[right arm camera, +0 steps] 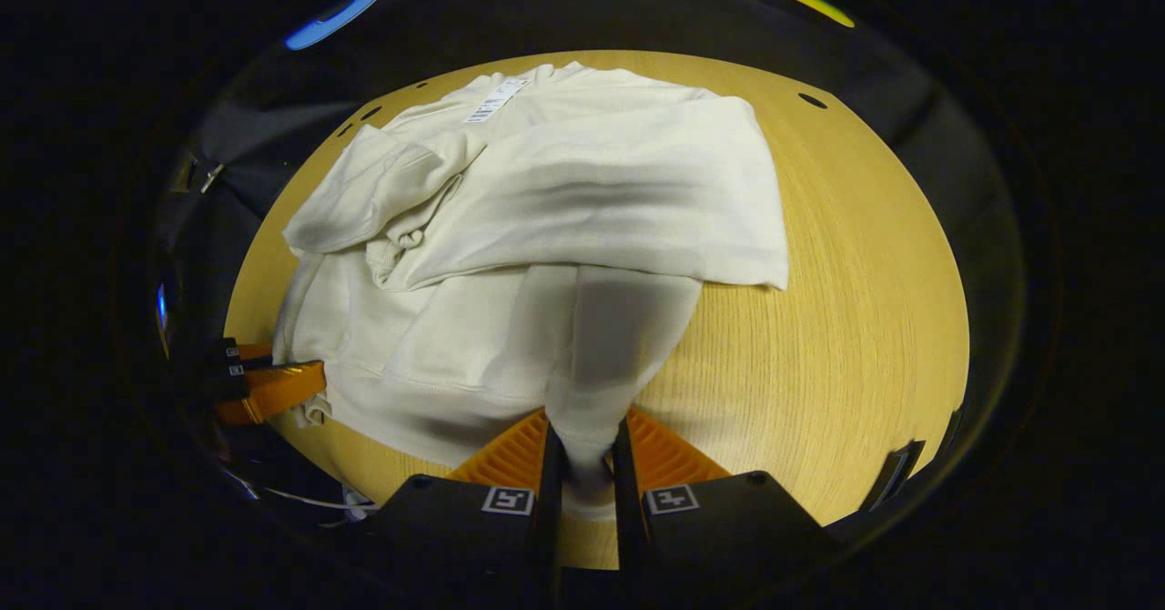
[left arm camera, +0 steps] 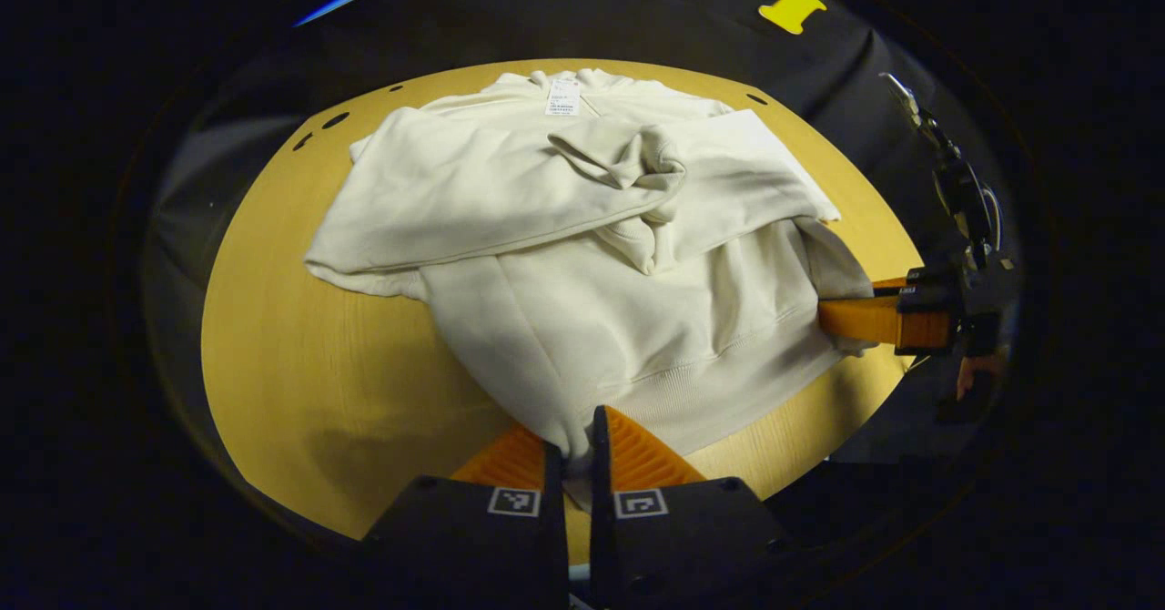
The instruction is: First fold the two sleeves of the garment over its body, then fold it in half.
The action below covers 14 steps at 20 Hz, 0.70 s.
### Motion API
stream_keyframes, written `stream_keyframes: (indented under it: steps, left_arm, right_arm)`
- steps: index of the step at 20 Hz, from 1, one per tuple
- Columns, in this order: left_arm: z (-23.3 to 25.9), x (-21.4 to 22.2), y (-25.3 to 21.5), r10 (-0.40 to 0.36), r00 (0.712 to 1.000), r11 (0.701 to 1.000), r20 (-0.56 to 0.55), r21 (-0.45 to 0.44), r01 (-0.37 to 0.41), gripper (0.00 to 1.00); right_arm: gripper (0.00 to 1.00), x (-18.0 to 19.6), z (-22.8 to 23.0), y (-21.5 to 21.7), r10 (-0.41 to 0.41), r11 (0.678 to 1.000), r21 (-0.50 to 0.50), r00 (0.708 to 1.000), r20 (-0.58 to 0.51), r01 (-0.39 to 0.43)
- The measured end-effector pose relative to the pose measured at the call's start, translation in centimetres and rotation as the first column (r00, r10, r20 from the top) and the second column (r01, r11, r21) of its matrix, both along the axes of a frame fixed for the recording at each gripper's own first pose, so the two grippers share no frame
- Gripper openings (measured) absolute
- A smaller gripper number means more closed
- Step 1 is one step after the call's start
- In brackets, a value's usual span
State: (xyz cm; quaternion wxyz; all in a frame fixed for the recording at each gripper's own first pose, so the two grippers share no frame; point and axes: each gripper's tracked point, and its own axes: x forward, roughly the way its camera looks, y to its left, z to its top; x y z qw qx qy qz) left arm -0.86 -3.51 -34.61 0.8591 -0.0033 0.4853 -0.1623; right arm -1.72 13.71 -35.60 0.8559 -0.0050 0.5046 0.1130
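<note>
While sleeves lie folded, left gripper [left arm camera: 576,451] clenched on sweatshirt [left arm camera: 582,228] hem; right gripper [right arm camera: 587,455] likewise, wooden table [left arm camera: 300,382]

No wording can be read. A small white paper tag [left arm camera: 563,97] printed with lines too fine to be made out is seen at the neckline of the cream fleece sweatshirt [left arm camera: 582,255]. Square black-and-white coded markers [left arm camera: 514,501] are borne by the gripper bodies.
</note>
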Motion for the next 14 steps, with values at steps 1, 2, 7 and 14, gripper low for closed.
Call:
stream_keyframes:
  steps: [1, 2, 7, 14]
  left_arm:
    - [0.2, -0.1, 0.1, 0.012, 1.000, 1.000, -0.012, -0.025, -0.012, 0.09]
    - [0.4, -0.1, 0.3, 0.019, 1.000, 0.999, -0.013, -0.032, -0.020, 0.08]
    - [1.1, -0.2, 0.7, 0.038, 0.999, 0.998, 0.008, -0.044, -0.038, 0.07]
    - [3.4, -0.3, 0.9, 0.069, 0.997, 0.994, 0.030, -0.083, -0.066, 0.07]
  right_arm:
    - [0.27, -0.3, 0.0, 0.0, 0.009, 1.000, 0.010, 1.000, -0.006, -0.009]
    - [0.23, -0.7, -0.1, -0.1, 0.017, 1.000, 0.022, 1.000, -0.023, -0.017]
    - [0.22, -2.0, 1.8, -0.1, 0.059, 0.992, 0.113, 0.998, -0.030, -0.055]
    - [0.22, -1.5, 4.7, 0.3, 0.066, 0.976, 0.209, 0.998, -0.013, -0.062]
